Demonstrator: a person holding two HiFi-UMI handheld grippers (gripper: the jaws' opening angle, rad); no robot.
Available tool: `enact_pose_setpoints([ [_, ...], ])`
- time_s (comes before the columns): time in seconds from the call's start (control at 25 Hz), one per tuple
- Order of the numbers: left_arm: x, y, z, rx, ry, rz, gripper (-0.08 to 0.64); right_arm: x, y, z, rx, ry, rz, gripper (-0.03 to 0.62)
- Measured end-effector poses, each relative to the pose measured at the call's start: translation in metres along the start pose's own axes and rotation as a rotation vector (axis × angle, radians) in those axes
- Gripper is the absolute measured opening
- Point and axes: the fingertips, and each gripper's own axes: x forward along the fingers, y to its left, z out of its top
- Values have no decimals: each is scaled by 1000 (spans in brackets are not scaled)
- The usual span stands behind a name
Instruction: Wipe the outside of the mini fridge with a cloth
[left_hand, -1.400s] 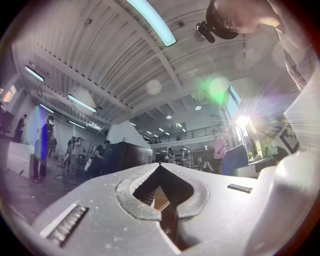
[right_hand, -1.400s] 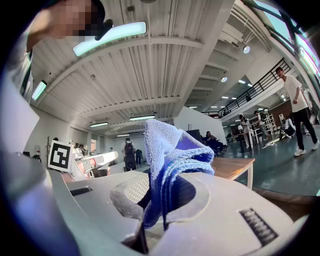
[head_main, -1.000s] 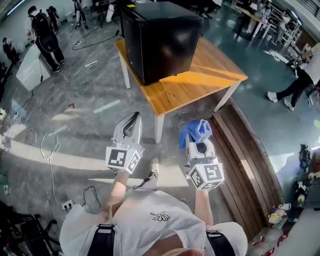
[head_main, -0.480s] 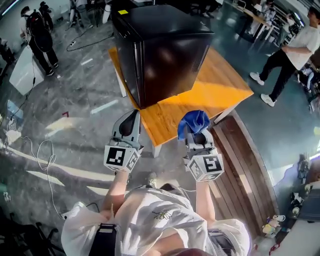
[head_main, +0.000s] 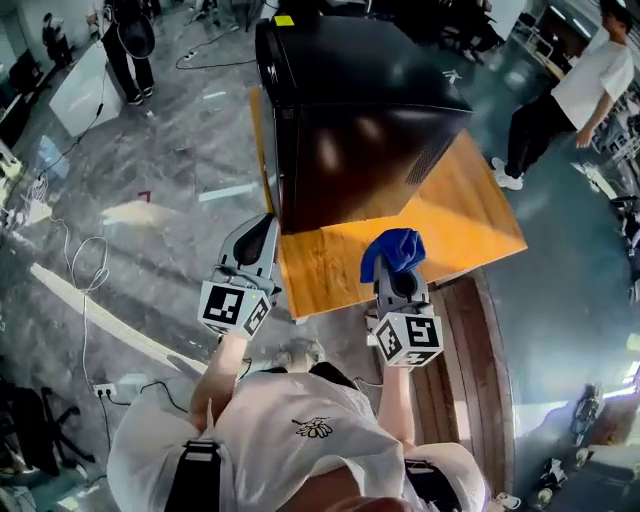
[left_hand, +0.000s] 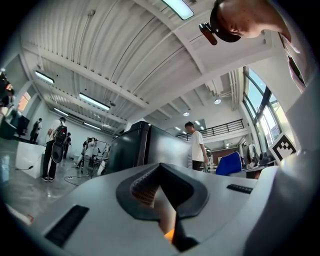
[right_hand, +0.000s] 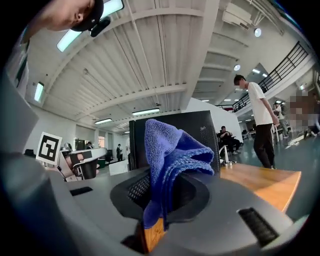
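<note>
Moved fwd since 1 s ago, w/ right gripper (head_main: 402, 278) and left gripper (head_main: 263, 232) now over the near edge of the wooden table (head_main: 480, 215) instead of over bare floor. Clamping a blue cloth (right_hand: 170, 155) in the right jaws, folds bunched above them, a tail hanging through below. Holding nothing in the left, jaws closed to a point. Aiming both at the mini fridge (head_main: 360, 110), black, on the table's far part, front face just ahead of the cloth but apart from it, strip of tabletop between. Means approach prob. nearly over, wiping not begun; next likely a short reach to press cloth on the front or top. Sharing the room w/ a person (head_main: 580, 90) well off to the right.
</note>
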Motion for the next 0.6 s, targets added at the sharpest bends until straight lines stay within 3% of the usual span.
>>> enact_pose_setpoints([
  [0.24, 33, 2, -5, -3, -5, 72, 5, 43, -13, 6, -25, 24, 128, 72],
  [0.4, 41, 15, 2, -2, -10, 88, 5, 79, 28, 33, -78, -18, 262, 72],
  [0.6, 40, 30, 7, 1, -27, 112, 5, 116, 83, 94, -115, -162, 395, 72],
])
